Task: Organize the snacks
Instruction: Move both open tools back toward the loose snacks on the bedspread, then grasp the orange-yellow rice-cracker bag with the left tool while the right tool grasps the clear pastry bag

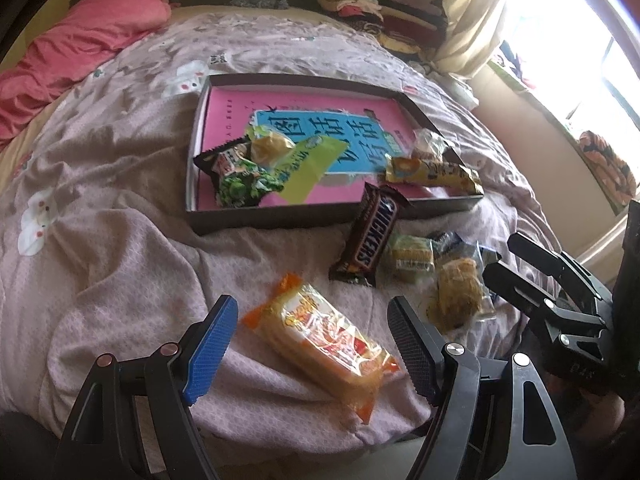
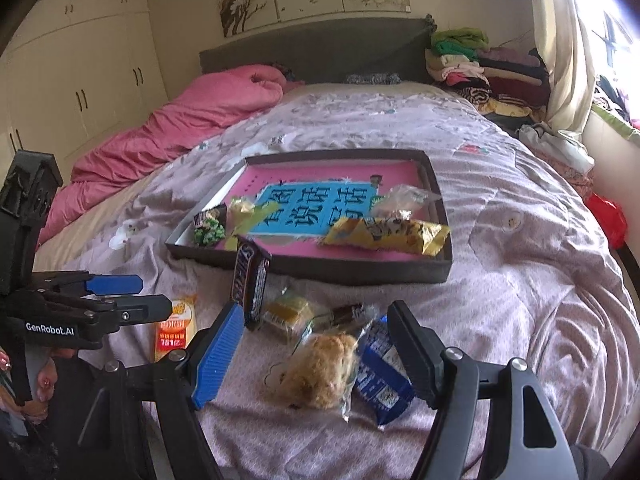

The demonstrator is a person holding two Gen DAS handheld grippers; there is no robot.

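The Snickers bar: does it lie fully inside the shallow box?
No, the Snickers bar leans on the front wall of the shallow box, with its lower end on the bedspread outside.

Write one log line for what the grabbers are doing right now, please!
left gripper: open over orange snack pack | right gripper: open over clear-wrapped pastry | Snickers bar: leaning on tray

My pads (image 1: 210, 344) are blue; the orange-ended wrapper (image 1: 320, 344) lies on pink floral bedding (image 1: 120, 240), dark box (image 1: 256, 216) pink inside.
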